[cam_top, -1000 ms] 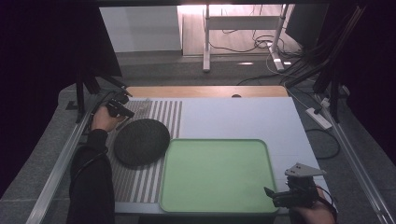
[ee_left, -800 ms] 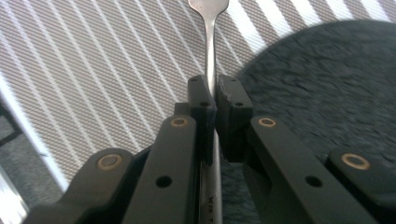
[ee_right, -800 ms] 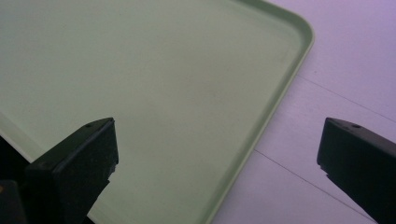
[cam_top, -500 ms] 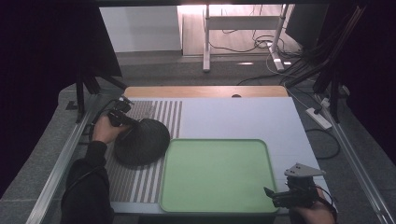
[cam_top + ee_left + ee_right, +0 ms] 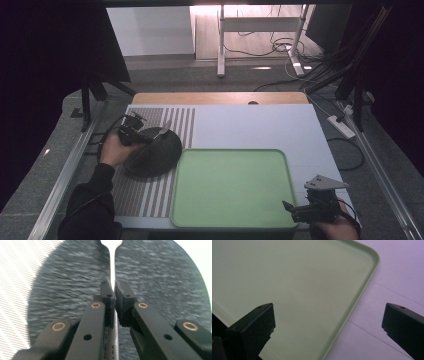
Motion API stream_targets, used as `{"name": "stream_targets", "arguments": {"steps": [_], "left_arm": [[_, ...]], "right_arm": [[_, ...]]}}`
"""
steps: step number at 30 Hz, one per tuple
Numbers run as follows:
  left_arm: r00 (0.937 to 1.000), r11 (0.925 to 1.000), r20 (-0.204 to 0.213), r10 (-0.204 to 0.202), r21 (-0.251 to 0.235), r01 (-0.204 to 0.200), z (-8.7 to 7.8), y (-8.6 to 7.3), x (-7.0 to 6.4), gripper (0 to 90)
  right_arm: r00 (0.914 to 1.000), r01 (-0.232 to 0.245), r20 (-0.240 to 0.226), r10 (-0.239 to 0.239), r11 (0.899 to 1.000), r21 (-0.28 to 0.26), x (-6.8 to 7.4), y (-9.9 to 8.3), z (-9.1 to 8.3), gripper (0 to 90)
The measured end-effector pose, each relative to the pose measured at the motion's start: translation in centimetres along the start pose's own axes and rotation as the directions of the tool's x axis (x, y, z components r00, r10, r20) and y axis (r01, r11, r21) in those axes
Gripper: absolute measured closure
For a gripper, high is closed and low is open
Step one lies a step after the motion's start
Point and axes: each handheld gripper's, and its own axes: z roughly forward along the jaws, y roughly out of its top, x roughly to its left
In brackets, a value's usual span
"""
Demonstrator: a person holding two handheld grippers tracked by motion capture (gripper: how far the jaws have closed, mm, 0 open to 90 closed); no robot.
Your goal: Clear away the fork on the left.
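Observation:
My left gripper (image 5: 134,135) is shut on the thin handle of a silver utensil (image 5: 163,131), held above the left rim of a dark round plate (image 5: 156,154). In the left gripper view the handle (image 5: 112,263) runs out from between the closed jaws of that gripper (image 5: 114,287), over the speckled plate (image 5: 160,275); the utensil's head is cut off at the top edge. My right gripper (image 5: 291,210) stands open at the near right corner of an empty green tray (image 5: 230,185). From its own camera, the right gripper (image 5: 328,313) has its jaws wide apart over the tray's corner (image 5: 299,285).
The plate lies on a grey-and-white striped mat (image 5: 145,200) on the table's left part. The white table top (image 5: 260,125) stretches behind and to the right of the tray. Metal rails border both table sides.
My left hand has moved from the mat's far left corner toward the plate, carrying the utensil over its rim. The right gripper has stayed where it was.

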Motion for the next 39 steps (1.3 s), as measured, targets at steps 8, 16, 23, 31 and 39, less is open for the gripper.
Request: {"name": "stream_targets", "arguments": {"steps": [8,16,23,31,39], "left_arm": [[0.9996,0.9997,0.019,0.023,-0.003,-0.023,-0.2,-1.2,-2.3,84.2],[0.9987,0.9996,0.047,0.021,-0.021,-0.020,-0.6,-2.5,-4.8,84.2],[0.9975,0.9997,0.066,0.025,-0.008,-0.025,-0.2,-3.2,-6.8,84.2],[0.9967,0.9995,0.076,0.031,-0.005,-0.031,0.1,-3.6,-9.6,84.2],[0.9936,0.9987,0.103,0.047,0.016,-0.049,1.0,-3.4,-12.4,84.2]], "right_arm": [[1.0000,0.006,0.001,-0.006,1.000,-0.004,0.0,0.0,0.0,0.0],[0.9999,0.015,0.002,-0.015,1.000,-0.005,0.1,0.0,-0.1,0.0],[0.9998,0.022,0.000,-0.022,1.000,-0.006,0.2,0.0,-0.1,0.0],[0.9995,0.031,-0.003,-0.031,0.999,-0.007,0.2,0.0,-0.1,0.0],[0.9994,0.033,-0.007,-0.033,0.999,-0.007,0.3,0.0,-0.1,0.0]]}}
